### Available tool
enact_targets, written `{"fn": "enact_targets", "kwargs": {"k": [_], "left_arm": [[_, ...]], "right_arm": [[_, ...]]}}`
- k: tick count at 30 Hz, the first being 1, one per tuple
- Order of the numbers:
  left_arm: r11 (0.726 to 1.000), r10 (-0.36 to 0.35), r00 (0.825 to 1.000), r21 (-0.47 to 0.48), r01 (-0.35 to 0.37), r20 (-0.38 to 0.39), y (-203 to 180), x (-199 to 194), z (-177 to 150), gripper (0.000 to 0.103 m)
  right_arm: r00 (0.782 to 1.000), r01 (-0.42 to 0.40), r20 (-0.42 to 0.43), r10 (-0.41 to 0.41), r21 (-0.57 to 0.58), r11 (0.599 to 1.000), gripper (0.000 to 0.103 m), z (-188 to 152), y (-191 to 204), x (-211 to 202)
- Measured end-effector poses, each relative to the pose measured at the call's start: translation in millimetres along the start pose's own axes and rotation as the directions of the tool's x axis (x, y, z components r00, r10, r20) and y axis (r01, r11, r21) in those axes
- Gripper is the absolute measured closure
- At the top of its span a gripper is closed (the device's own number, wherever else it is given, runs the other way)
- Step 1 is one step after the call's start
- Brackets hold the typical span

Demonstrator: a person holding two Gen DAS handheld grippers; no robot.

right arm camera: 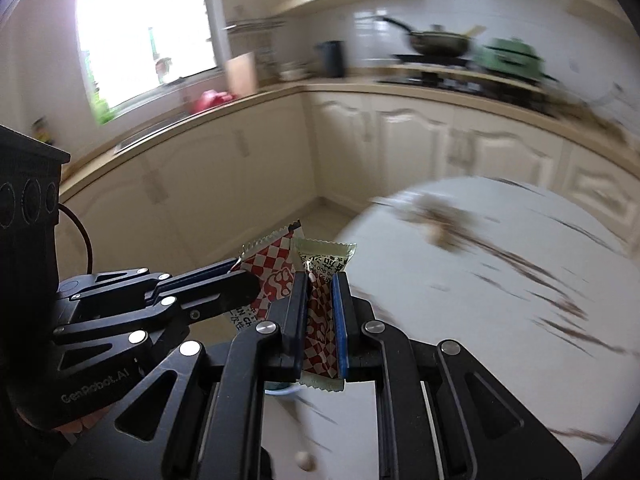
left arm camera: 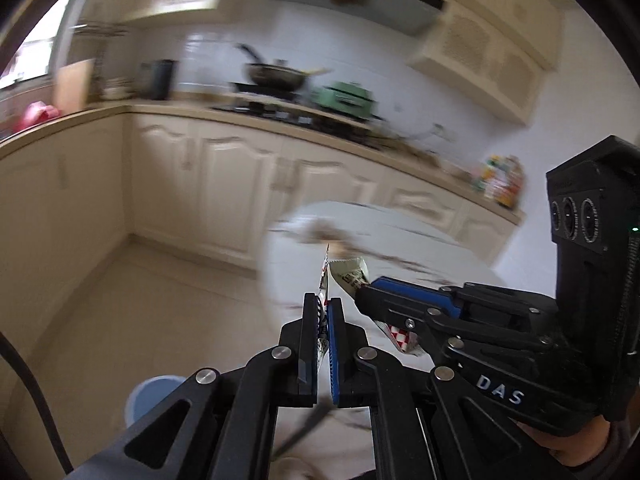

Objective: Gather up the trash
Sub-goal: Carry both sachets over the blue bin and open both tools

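A round white marble-patterned table [right arm camera: 500, 280] is filling the near side of the kitchen, its brown veins smearing in the blur. Behind it, cream cabinets [left arm camera: 240, 184] are running along two walls under a tan countertop [right arm camera: 400, 90]. A dark wok [right arm camera: 438, 42] is sitting on the black stove [left arm camera: 276, 114], with a green appliance [left arm camera: 346, 98] standing just beside it (its exact kind is too blurred to tell). A window [right arm camera: 144, 28] is glowing brightly above the counter, where something red [right arm camera: 210, 100] is lying near a leaning wooden board [right arm camera: 242, 74]. A blue bin [left arm camera: 154, 398] is showing low on the floor.
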State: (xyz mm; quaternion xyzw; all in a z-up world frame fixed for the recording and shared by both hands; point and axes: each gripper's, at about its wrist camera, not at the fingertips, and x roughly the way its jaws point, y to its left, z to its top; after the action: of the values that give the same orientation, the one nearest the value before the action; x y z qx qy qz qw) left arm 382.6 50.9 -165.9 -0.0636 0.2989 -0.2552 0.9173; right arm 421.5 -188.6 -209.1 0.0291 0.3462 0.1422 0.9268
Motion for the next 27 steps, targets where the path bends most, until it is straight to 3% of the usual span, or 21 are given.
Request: {"fn": "enact_targets", "kwargs": {"k": [5, 10, 14, 19, 22, 27], "left_arm": [[0.987, 0.122, 0.991, -0.104, -0.126, -0.047, 92.1, -24.9, -23.5, 0.102], [0.956, 0.167, 0.970, -0.213, -0.203, -0.178, 167.4, -5.2, -63.1, 0.103], [0.929, 0.154, 0.937, -0.278, -0.245, -0.314, 221.6, 39.4, -100.7, 0.103], [0.911, 0.141, 0.900, -0.302, -0.280, -0.412, 266.1, 83.7, -121.7, 0.102], [0.907, 0.127, 0.881, -0.305, -0.289, -0.457, 293.1, 107.6, -130.8, 0.102], [0.895, 0.121, 0.850, -0.314, -0.317, -0.512, 319.7, 145.5, -138.2, 0.096]], "right_arm": [[0.991, -0.115, -0.074, 0.109, -0.088, 0.989, 0.091, 2.5, 75.4, 74.9], [0.959, -0.189, -0.231, 0.162, -0.102, 0.977, 0.091, -24.7, 117.3, 176.5], [0.922, -0.205, -0.349, 0.169, -0.068, 0.977, 0.091, -55.8, 113.8, 253.5], [0.874, -0.190, -0.459, 0.158, -0.025, 0.981, 0.091, -89.5, 100.2, 327.9], [0.850, -0.191, -0.497, 0.173, 0.015, 0.981, 0.091, -104.8, 88.1, 359.7], [0.830, -0.182, -0.526, 0.187, 0.062, 0.981, 0.089, -119.6, 66.8, 393.8]]}}
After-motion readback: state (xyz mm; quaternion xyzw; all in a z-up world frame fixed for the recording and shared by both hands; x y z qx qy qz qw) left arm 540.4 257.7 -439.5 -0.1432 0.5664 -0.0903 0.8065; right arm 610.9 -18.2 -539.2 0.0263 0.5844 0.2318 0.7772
